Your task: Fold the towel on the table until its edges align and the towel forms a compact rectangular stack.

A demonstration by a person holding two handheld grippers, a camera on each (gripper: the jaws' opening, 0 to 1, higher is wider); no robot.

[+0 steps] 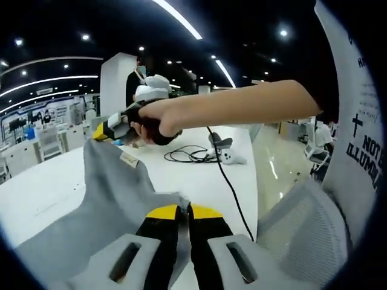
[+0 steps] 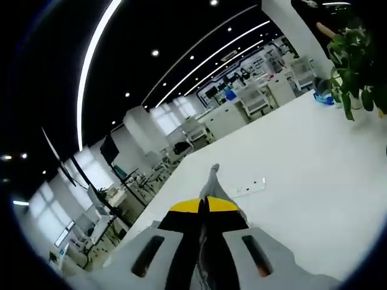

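Grey towel (image 1: 112, 193) is lifted off the white surface (image 1: 199, 175), stretched between both grippers. Left gripper (image 1: 183, 210) has its jaws closed on a bunched edge of cloth; right gripper (image 2: 204, 204), seen across in the left gripper view with a hand (image 1: 158, 119) around it, has its jaws pinched tight on a corner. Black cable (image 1: 193, 154) and a white controller (image 1: 231, 157) lie farther back on the surface; a potted plant (image 2: 357, 57) stands at its far edge in the right gripper view.

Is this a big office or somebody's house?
Probably a big open office or lab, not a house. Long strip lights run across a dark ceiling, rows of desks fill the background, and the towel lies on a long white table.
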